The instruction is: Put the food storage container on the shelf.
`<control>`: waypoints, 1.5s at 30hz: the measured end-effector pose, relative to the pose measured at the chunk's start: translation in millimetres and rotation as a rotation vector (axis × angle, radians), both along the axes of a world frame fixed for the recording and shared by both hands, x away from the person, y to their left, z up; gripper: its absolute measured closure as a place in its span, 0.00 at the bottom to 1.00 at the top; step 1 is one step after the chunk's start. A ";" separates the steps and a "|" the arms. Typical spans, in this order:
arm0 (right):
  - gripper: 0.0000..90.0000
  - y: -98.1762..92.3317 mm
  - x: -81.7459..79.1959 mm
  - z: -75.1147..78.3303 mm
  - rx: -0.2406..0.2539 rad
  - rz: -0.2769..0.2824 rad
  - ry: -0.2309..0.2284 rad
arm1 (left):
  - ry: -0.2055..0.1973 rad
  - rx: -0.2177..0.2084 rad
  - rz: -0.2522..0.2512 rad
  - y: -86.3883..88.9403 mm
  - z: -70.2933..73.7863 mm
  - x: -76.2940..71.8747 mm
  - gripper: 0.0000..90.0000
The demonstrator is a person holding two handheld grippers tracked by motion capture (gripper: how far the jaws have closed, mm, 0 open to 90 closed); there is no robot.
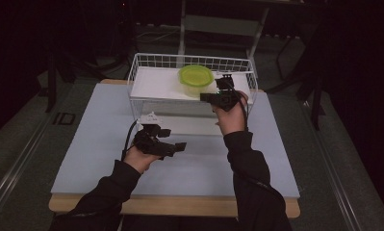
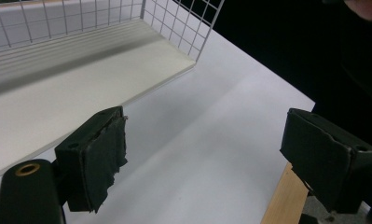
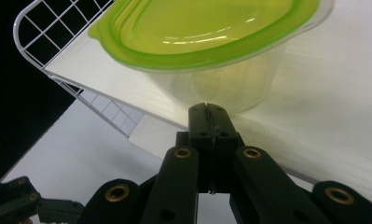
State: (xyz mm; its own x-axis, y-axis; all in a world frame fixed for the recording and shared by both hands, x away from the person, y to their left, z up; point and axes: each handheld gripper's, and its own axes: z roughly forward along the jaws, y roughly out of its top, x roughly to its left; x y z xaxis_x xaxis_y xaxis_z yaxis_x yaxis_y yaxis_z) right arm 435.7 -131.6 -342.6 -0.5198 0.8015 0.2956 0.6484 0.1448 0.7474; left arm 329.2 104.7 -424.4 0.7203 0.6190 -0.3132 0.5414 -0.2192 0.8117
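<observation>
While clenched empty, right gripper (image 3: 207, 109) jaws seemingly touching green-lidded container (image 3: 211, 51) inside wire basket (image 1: 146, 61); left gripper (image 2: 211, 154) jaws released above surface (image 2: 211, 140).

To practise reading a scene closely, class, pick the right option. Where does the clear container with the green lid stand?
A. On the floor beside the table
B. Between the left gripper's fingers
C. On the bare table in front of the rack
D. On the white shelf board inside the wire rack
D: the container rests on the white board of the wire rack, just beyond the right gripper.
</observation>
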 end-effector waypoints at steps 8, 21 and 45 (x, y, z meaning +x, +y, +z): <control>1.00 10.3 6.2 -1.3 -0.003 -0.006 -0.001 | -0.016 -0.005 -0.027 -0.9 -5.0 -6.9 0.16; 0.95 10.2 -18.2 -1.7 -0.002 0.061 -0.014 | -0.016 -0.040 -0.020 7.6 -14.5 -11.0 0.13; 0.22 -3.2 -91.8 -45.7 -0.013 0.241 -0.157 | -0.100 -0.014 -0.094 10.8 -14.5 -42.1 0.02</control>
State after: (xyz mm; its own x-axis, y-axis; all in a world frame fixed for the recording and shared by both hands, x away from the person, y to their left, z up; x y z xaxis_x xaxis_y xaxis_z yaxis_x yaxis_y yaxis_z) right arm 343.9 -134.7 -388.3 -0.7342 0.6526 0.1871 0.4707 0.2907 0.8330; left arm 287.1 115.4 -438.9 0.8030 0.5430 -0.2457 0.4355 -0.2533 0.8638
